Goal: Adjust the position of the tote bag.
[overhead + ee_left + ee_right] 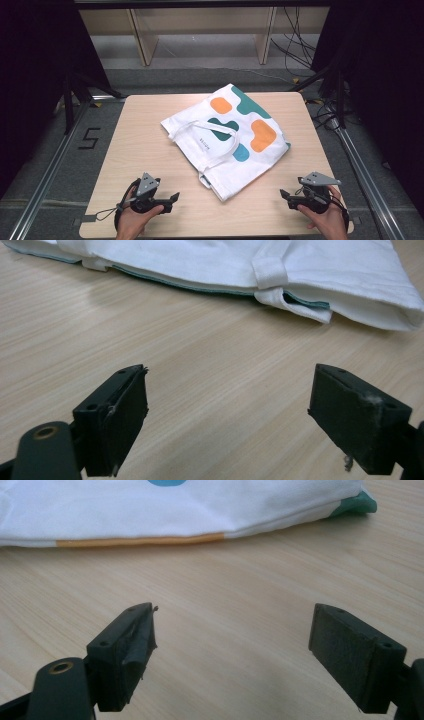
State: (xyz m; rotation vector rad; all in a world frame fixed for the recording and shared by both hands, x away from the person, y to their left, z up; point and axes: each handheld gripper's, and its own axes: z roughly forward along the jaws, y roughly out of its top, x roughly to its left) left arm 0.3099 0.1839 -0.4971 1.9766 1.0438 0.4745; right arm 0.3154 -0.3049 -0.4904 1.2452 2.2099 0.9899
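Note:
A white tote bag [227, 137] with orange, teal and blue blotches lies flat and askew in the middle of the wooden table [140, 150], its handles folded over it. My left gripper [175, 196] rests near the front edge, left of the bag, open and holding nothing. In the left gripper view the bag's open edge and a handle [270, 275] lie ahead of the jaws [227, 405]. My right gripper [282, 193] sits near the front right, also open and empty. The right gripper view shows the bag's folded side [175, 510] beyond the jaws [232, 645].
Wooden shelving legs [142, 37] and loose cables [300, 45] stand on the floor behind the table. Metal rails [50, 165] run along both sides. Bare tabletop surrounds the bag, widest at the left and front.

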